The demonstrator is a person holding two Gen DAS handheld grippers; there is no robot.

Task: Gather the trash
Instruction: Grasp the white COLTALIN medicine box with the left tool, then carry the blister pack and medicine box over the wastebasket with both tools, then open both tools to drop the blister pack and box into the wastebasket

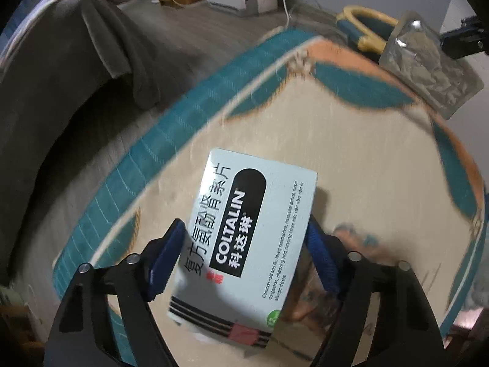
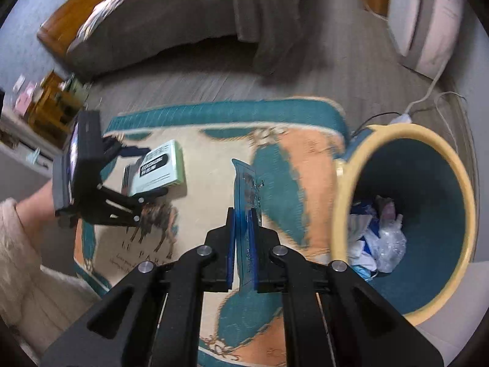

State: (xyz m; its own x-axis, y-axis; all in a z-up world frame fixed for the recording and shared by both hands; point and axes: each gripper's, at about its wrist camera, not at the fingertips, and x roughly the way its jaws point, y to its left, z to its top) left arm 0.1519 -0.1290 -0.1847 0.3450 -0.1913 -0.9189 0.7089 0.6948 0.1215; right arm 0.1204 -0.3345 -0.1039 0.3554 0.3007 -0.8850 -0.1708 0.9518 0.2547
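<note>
A pale blue medicine box (image 1: 253,238) marked COLTALIN lies on the patterned rug (image 1: 351,153). My left gripper (image 1: 244,232) straddles it from above, a blue pad against each long side. The right wrist view shows the same box (image 2: 159,168) at mid-left between those fingers. My right gripper (image 2: 243,214) is shut on a clear plastic wrapper (image 2: 246,183) with blue print, which stands upright above the rug. To its right sits a round bin (image 2: 342,214) with a yellow rim and teal inside, holding crumpled wrappers and paper (image 2: 379,244).
A bed with a grey blanket (image 2: 183,24) runs along the far side. White cables and a power strip (image 2: 403,119) lie behind the bin. A cream sleeve (image 2: 24,260) fills the lower left. A white cabinet (image 2: 428,24) stands at the upper right.
</note>
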